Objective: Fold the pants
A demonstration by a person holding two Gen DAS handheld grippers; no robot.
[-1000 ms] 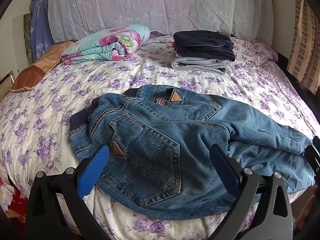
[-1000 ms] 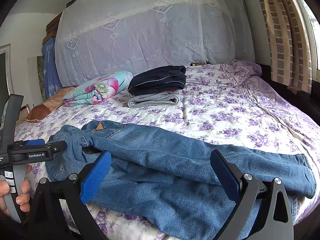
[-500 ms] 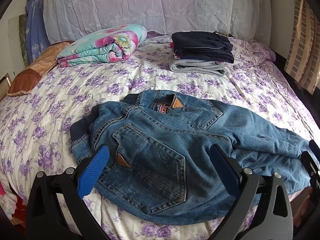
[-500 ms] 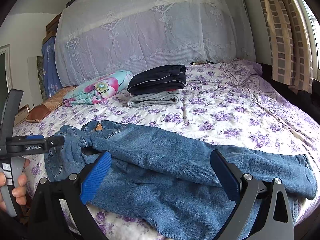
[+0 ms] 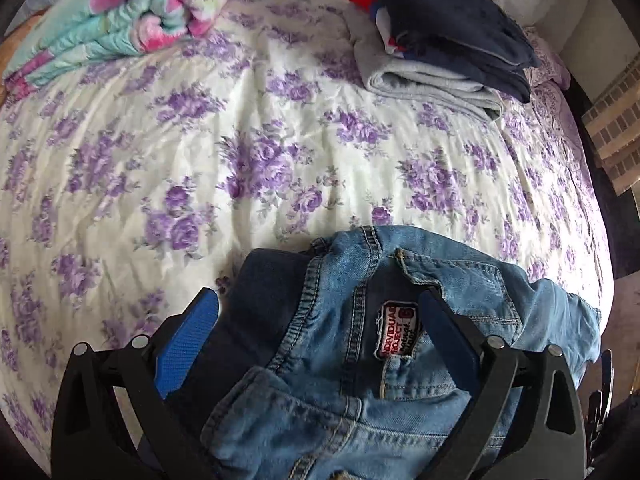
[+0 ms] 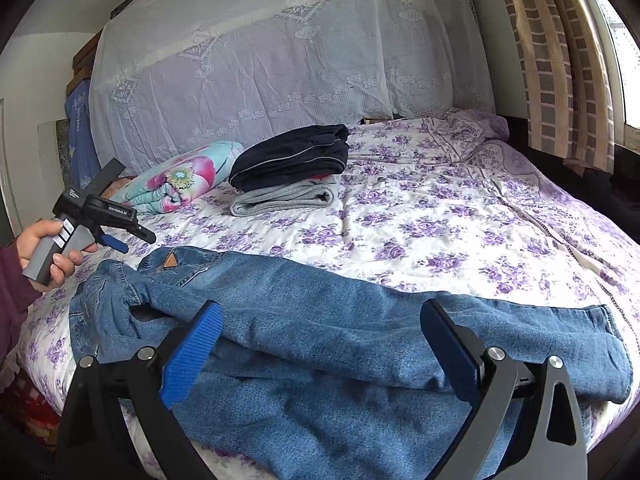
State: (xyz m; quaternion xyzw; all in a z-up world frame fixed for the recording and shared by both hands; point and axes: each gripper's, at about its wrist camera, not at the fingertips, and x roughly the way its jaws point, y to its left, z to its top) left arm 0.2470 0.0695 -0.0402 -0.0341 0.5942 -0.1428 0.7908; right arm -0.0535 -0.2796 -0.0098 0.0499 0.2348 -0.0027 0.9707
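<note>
My left gripper (image 5: 316,320) is pitched down over the waistband end of the blue denim jeans (image 6: 340,340), its two blue ribbed pads spread wide; the waistband and its red-and-white woven label (image 5: 397,330) lie between the fingers, but I cannot tell whether either pad touches the cloth. Nothing is clamped. From the right wrist view, my left hand (image 6: 52,248) grips the grey handle at the near left of the bed, with the tool angled down toward the jeans' waist.

My right gripper (image 6: 320,344) is held low and level over the jeans' legs, its fingers likewise spread wide and gripping nothing. The left pad (image 6: 192,356) is bright blue and ridged; the arms are matte black.

The jeans lie across the near edge of the white bedsheet printed with purple flowers (image 6: 420,220), waist to the left, legs running right, one leg lapped loosely over the other. The denim is mid-blue, faded, with orange-tan topstitching and a tan triangular pocket patch (image 6: 170,261).

At the far side sits a stack of folded garments, dark navy over soft grey (image 6: 292,172), and left of it a folded quilt in turquoise and pink floral print (image 6: 180,178). A checked tan curtain (image 6: 560,60) hangs at the far right.
</note>
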